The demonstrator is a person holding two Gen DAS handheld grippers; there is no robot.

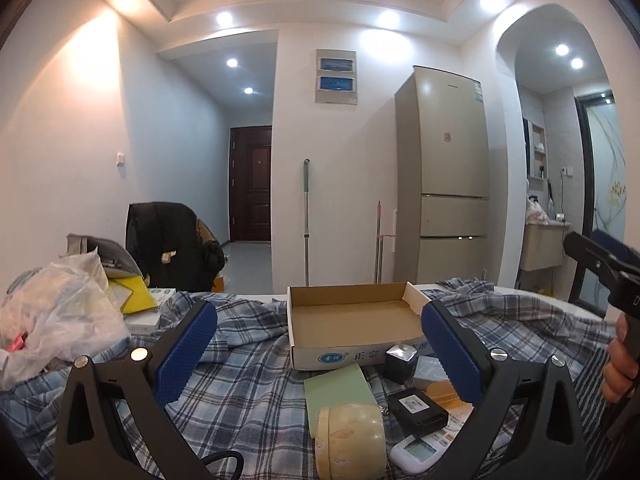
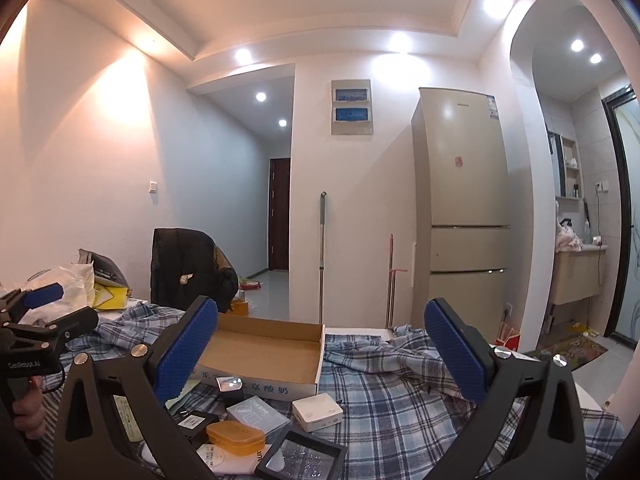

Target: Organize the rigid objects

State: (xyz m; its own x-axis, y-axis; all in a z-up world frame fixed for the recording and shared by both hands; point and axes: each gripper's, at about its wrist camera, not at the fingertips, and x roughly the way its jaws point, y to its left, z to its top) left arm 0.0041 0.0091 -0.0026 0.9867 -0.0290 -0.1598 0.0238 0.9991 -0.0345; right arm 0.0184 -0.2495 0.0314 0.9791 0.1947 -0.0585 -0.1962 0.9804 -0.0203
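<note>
A plaid cloth (image 2: 400, 392) covers the work surface, and on it sits an open cardboard box (image 1: 352, 316), empty, its long side running left to right across both views. The small rigid objects lie in a loose cluster on the cloth just in front of the box's near wall: a cream tape roll (image 1: 350, 438), a green card (image 1: 336, 384), a black device (image 1: 418, 406), a dark cube (image 1: 400, 362), a white remote (image 1: 418, 452); from the right side an orange case (image 2: 236, 436), a white box (image 2: 318, 410), a grey carton (image 2: 258, 412) and a black frame (image 2: 300, 456) also show.

The left gripper (image 1: 320, 352) hovers above the cloth with its blue pads spread wide and nothing between them; the box lies straight ahead of it and the cluster directly below and slightly right. The right gripper (image 2: 320, 352) is likewise wide open and empty, but the box sits ahead and to its left, and most of the cluster lies under its left finger.

The white box appears closest to the right gripper's centre line, the tape roll to the left's. Either arm would probably drop down and forward to pick, then carry a short way ahead into the box.
</note>
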